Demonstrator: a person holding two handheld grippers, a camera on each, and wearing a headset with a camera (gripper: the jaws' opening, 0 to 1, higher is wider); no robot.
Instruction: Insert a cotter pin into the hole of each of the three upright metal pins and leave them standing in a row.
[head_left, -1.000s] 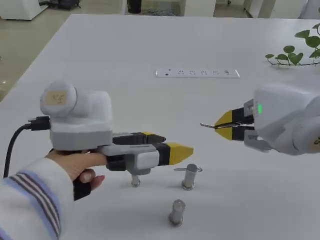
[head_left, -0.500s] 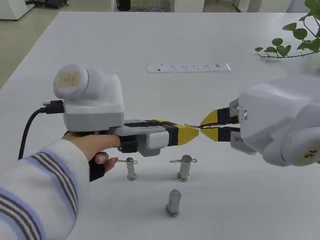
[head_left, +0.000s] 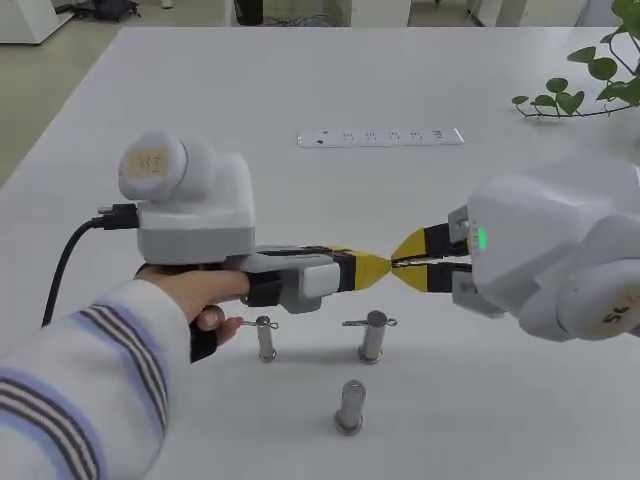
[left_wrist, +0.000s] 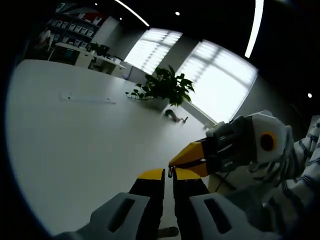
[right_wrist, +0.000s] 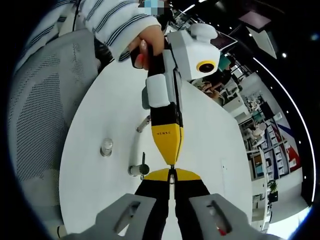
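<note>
Two upright grey metal pins (head_left: 372, 336) cottered; bare third pin (head_left: 348, 405) at 6 o'clock. Fingers of right gripper (head_left: 398, 266) clamp thin wire cotter pin (right_wrist: 171, 174); left gripper (head_left: 384, 268) fingers: can't tell.

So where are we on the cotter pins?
Done: the left metal pin and right metal pin are both cottered. In hand: the third cotter pin is held in the right claw, tip to tip with the left claw. Left: the front metal pin, bare and out of the row.
</note>
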